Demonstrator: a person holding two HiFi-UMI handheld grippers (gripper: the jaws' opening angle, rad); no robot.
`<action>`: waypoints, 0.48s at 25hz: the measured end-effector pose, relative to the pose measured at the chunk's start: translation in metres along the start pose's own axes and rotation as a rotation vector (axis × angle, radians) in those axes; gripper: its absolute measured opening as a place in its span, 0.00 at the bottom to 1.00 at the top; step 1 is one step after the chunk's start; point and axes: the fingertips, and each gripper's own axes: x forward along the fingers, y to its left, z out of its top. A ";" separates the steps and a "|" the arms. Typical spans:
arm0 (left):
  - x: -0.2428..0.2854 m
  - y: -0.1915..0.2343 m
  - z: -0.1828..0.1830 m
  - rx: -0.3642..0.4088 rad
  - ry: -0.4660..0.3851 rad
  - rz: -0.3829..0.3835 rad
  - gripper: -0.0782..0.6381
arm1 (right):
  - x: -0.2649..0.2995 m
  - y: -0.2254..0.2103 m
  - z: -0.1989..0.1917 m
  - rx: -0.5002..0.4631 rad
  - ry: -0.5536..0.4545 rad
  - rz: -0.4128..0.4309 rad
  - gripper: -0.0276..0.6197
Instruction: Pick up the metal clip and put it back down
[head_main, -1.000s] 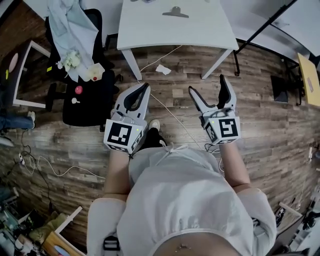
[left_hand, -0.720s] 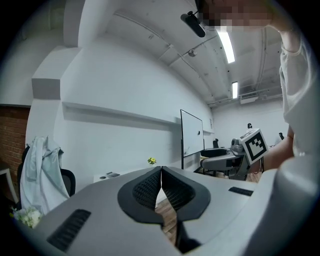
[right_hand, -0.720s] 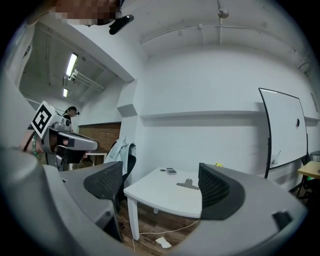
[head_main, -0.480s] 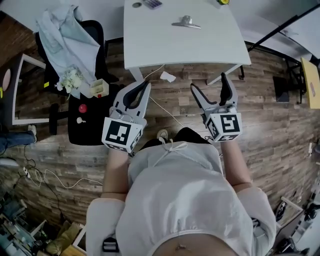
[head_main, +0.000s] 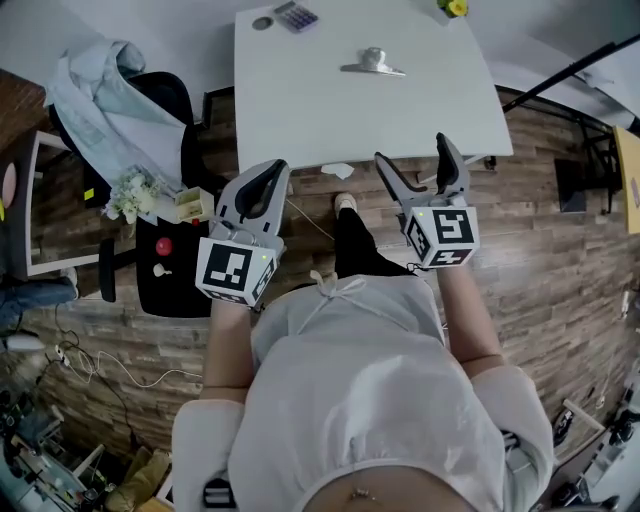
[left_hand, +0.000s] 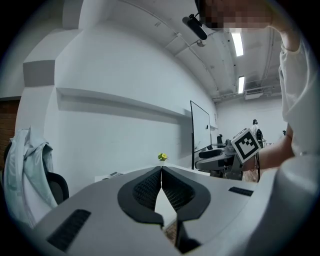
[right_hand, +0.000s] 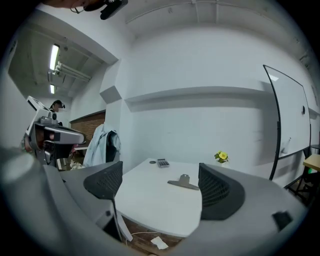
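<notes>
Out on the far half of the white bench (head_main: 300, 110), the flat silver metal clip (head_main: 372, 64) is lying by itself, well apart from both grippers. A grey calculator (head_main: 296, 15) and a little yellow flower (head_main: 452, 8) are sitting further back near the far edge, neither touching the clip.

Both grippers are hanging around the bench's near edge, over the wooden floor (head_main: 560, 250). The right gripper (head_main: 413, 152) is showing its fingers spread wide with nothing between them. In the right gripper view the clip is sitting ahead inside that gap, a bit closer to the right-hand finger. The left gripper (head_main: 272, 168) is holding its fingers pressed together, tips touching, gripping nothing. For that one the clip is lying ahead and off to the right.

So the bit that matters: the clip is lying pretty much straight ahead of the right gripper, which is looking like the nearer one and the only one ready to take it. The clip's long axis is running side to side across the bench, roughly in line with that gripper's finger gap, and its rounded handle tab is pointing toward the far edge. I'm guessing that's calling for a reach forward and down. It may also need a wrist turn, so the fingers are closing across the narrow way or on the tab rather than along the length.
</notes>
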 end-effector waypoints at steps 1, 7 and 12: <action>0.014 0.007 0.002 0.001 0.000 0.004 0.14 | 0.016 -0.009 0.000 -0.001 0.008 0.001 0.77; 0.105 0.048 0.010 -0.028 0.007 0.026 0.14 | 0.111 -0.070 -0.009 0.002 0.090 0.009 0.77; 0.169 0.076 0.019 -0.031 0.002 0.032 0.14 | 0.182 -0.108 -0.028 0.018 0.187 0.016 0.77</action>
